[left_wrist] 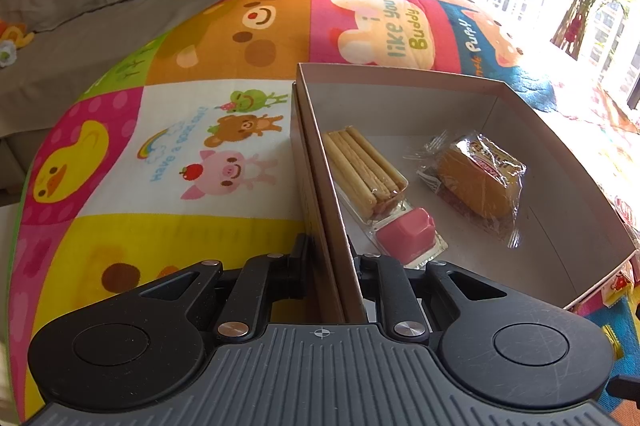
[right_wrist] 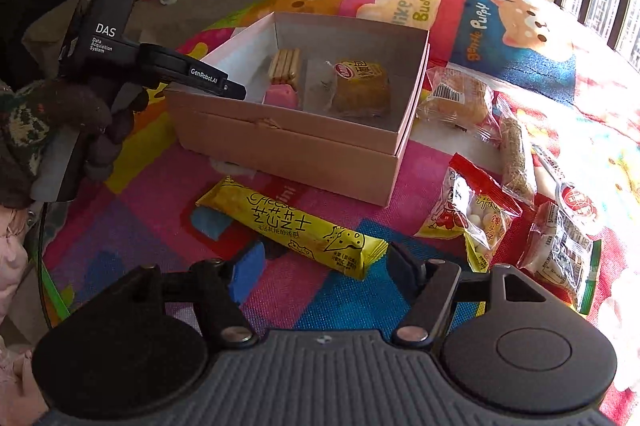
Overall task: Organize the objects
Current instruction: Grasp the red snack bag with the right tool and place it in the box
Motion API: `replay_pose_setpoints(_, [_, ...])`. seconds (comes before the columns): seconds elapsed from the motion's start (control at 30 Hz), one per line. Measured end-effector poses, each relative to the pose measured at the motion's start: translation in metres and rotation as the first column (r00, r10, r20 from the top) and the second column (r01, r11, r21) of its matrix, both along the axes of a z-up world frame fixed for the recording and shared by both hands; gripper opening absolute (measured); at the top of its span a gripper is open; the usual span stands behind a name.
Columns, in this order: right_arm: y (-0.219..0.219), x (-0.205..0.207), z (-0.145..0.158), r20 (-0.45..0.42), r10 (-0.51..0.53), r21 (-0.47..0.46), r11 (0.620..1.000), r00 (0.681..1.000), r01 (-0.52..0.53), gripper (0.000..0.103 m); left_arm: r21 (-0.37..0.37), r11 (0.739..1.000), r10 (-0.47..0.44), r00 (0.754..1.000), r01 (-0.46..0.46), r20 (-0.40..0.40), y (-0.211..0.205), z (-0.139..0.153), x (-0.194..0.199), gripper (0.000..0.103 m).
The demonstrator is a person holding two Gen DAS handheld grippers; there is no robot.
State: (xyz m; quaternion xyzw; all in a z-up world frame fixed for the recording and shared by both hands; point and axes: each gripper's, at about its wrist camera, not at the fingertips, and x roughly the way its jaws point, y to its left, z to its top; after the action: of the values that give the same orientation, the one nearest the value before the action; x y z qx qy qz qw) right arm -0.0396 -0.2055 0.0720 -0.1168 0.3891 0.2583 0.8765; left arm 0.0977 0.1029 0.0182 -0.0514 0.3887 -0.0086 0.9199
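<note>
The left gripper [left_wrist: 329, 258] is clamped on the near wall of the cardboard box [left_wrist: 400, 73], which sits at the centre of the cartoon blanket [left_wrist: 180, 129]. Inside lie a biscuit stick pack [left_wrist: 366, 171] and a wrapped cake [left_wrist: 478, 181]. In the right wrist view, the right gripper [right_wrist: 326, 266] has its fingers apart, empty, low over the yellow cheese bar [right_wrist: 296, 226] at lower centre, in front of the box.

the blanket [left_wrist: 224, 37] reads "i like you buddy" and "gentle puppy"; the left gripper [right_wrist: 236, 90] reads "das", "genrobot.ai"; the yellow wrapper [right_wrist: 296, 226] reads "cheese".
</note>
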Motion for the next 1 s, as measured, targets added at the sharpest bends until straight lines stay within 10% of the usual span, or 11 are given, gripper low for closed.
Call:
replay_pose_setpoints(0.37, [-0.047,0.059,-0.02,-0.034,-0.375,0.082,0.923,0.926,0.377,0.084,0.004,1.0,0.0,1.0,0.0,-0.003,-0.001,0.0,0.0,0.017])
replay_pose_setpoints(0.5, [-0.043,0.065,-0.025,-0.029,-0.358,0.076,0.93,0.933,0.36,0.081,0.005,1.0,-0.001,1.0,0.001,-0.003,-0.001,0.0,0.0,0.017])
replay_pose_setpoints(0.63, [-0.041,0.064,-0.026,-0.071,-0.321,0.06,0.944,0.944,0.325,0.052,0.002,1.0,-0.004,1.0,0.004,-0.001,-0.001,0.001,-0.001,0.017])
replay_pose_setpoints(1.0, [-0.038,-0.014,0.014,-0.161,-0.15,0.042,0.986,0.975,0.159,0.048,-0.011,1.0,-0.002,1.0,0.002,0.004,0.001,0.0,-0.001,0.017])
